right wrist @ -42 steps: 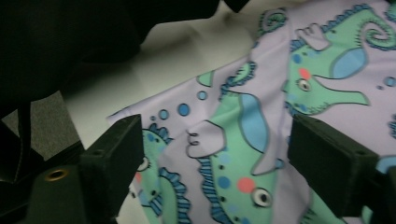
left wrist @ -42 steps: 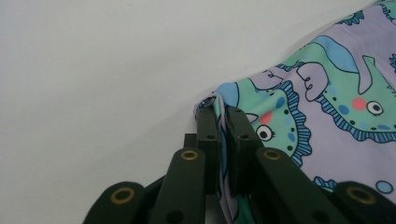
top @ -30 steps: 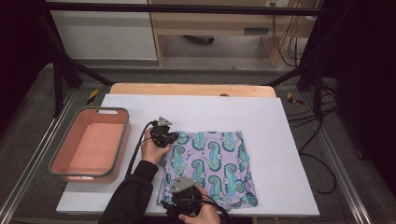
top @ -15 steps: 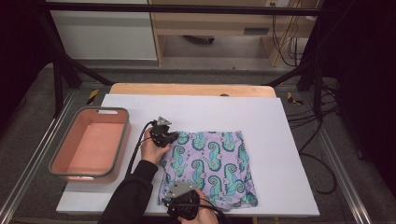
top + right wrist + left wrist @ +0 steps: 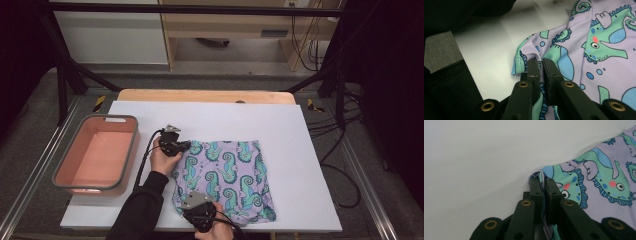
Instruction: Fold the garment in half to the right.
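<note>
item: lilac seahorse-print fabric garment, lying flat on the white table. you are pinching its left corners, left gripper clamped, right gripper just closing on cloth. next: likely lifting evenly, folding.

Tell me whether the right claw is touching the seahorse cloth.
Touching. The right gripper view shows the right claw, its jaws just closed, pinching the seahorse cloth at its hemmed edge.
</note>
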Tool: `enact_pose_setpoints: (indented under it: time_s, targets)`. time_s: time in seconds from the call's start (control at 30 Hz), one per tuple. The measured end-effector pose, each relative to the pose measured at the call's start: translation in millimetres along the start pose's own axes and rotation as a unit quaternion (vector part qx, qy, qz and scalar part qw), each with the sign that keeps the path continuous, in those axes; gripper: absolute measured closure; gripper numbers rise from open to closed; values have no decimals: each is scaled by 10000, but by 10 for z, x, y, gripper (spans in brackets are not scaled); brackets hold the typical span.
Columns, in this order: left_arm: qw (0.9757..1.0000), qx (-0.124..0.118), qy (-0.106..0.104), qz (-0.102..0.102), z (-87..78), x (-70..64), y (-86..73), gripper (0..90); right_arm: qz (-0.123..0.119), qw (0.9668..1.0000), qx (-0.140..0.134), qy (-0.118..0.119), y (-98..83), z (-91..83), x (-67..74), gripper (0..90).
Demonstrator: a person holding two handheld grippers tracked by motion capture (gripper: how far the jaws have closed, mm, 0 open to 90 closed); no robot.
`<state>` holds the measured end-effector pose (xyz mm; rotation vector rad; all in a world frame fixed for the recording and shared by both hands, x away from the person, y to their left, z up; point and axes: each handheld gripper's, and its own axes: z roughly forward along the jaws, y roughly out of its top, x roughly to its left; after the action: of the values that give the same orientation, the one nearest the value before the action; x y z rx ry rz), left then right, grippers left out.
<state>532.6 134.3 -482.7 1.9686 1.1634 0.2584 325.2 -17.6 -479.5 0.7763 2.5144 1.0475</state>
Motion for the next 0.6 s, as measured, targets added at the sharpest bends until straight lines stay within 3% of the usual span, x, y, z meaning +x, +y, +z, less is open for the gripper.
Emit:
enact_pose_setpoints:
  time_s: [0.47, 0.6]
  targets:
    - [9996, -224, -9, -191, -159, -28, 57, 859, 372, 9981, -218, 433, 53, -144, -127, 857]
    - [9995, -240, 5, -202, -201, -44, 82, 859, 357, 9977, -283, 505, 78, -201, -140, 857]
